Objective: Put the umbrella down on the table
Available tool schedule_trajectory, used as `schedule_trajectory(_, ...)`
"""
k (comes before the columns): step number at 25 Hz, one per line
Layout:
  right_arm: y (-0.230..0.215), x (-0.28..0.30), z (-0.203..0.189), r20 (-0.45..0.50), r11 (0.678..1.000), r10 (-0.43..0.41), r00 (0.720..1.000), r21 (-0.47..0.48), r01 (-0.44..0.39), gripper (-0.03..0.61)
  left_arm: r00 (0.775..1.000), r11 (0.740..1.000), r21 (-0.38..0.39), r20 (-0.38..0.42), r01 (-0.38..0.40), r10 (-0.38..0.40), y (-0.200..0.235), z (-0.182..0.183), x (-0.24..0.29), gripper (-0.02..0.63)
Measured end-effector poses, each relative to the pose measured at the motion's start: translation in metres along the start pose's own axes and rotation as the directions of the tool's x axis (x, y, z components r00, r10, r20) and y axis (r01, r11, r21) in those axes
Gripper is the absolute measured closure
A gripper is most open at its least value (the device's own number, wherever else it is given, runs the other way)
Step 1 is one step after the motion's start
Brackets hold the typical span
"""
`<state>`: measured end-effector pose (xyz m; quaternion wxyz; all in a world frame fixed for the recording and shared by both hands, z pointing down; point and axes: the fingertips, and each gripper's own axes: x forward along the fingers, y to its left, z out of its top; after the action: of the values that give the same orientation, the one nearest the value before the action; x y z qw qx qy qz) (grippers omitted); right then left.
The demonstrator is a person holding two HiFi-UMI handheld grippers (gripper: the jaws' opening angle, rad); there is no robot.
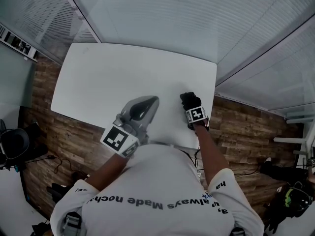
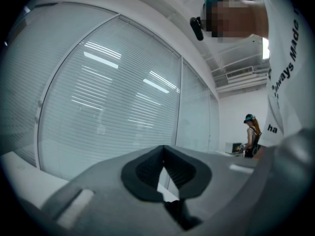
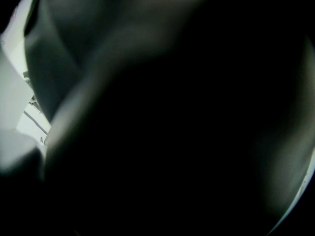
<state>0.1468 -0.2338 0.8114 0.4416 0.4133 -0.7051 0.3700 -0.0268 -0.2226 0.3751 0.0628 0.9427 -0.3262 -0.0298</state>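
A black folded umbrella (image 1: 189, 101) sits at the front of my right gripper (image 1: 191, 107), low over the white table (image 1: 113, 77) near its front right corner. The gripper points steeply down, and only its marker cube (image 1: 195, 114) shows clearly. In the right gripper view the dark umbrella (image 3: 172, 132) fills almost the whole picture and hides the jaws, so the gripper seems shut on it. My grey left gripper (image 1: 146, 104) hovers level over the table's front edge. Its pads (image 2: 147, 168) meet at the tips with nothing between them.
Glass walls with blinds (image 2: 108, 92) surround the table on the far sides. Wooden floor (image 1: 69, 132) lies in front and to the right. A dark chair (image 1: 15, 146) stands at the left, and gear lies on the floor at the right (image 1: 290, 195). A distant person (image 2: 252, 134) stands behind.
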Motion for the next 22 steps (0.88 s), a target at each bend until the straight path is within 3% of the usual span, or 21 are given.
schedule_trajectory(22, -0.001, 0.0103, -0.0019, -0.047, 0.999, 0.01, 0.999, 0.05, -0.007, 0.322, 1.0, 1.0, -0.008, -0.001, -0.006, 0.006, 0.009, -0.0002, 0.0001, 0.611)
